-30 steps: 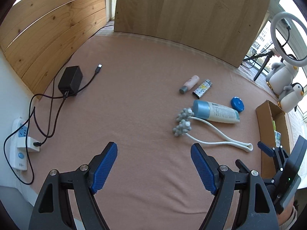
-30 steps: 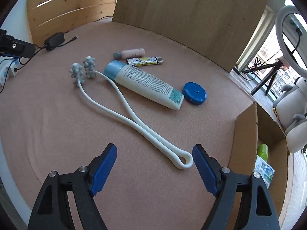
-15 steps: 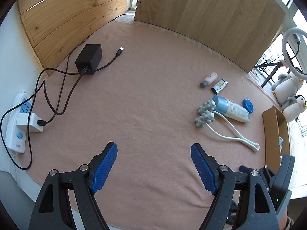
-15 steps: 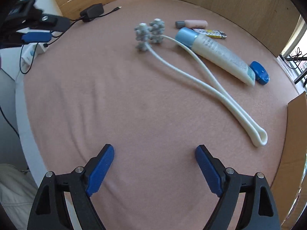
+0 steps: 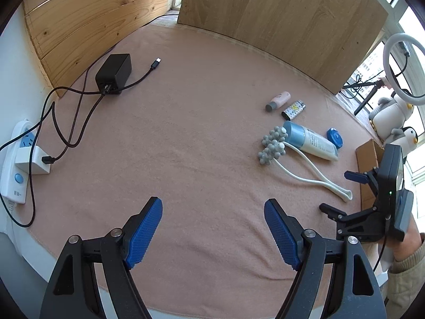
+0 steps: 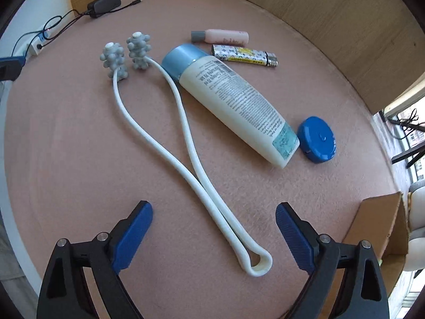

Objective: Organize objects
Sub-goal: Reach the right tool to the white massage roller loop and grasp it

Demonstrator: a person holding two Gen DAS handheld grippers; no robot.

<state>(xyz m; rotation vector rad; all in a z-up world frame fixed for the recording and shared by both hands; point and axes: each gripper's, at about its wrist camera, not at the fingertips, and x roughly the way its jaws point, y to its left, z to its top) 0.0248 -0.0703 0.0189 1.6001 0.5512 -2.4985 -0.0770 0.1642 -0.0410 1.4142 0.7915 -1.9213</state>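
While massager (image 6: 186,138) lies centre — tube (image 6: 231,103) touching | box (image 6: 377,228) right

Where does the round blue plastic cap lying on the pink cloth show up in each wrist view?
Left wrist view: the round blue cap sits at the right, far side, just beyond the bottom end of the cream tube with the light-blue lid.
Right wrist view: the cap lies right of centre, at the same tube's bottom end.
Shared landmark: that tube.
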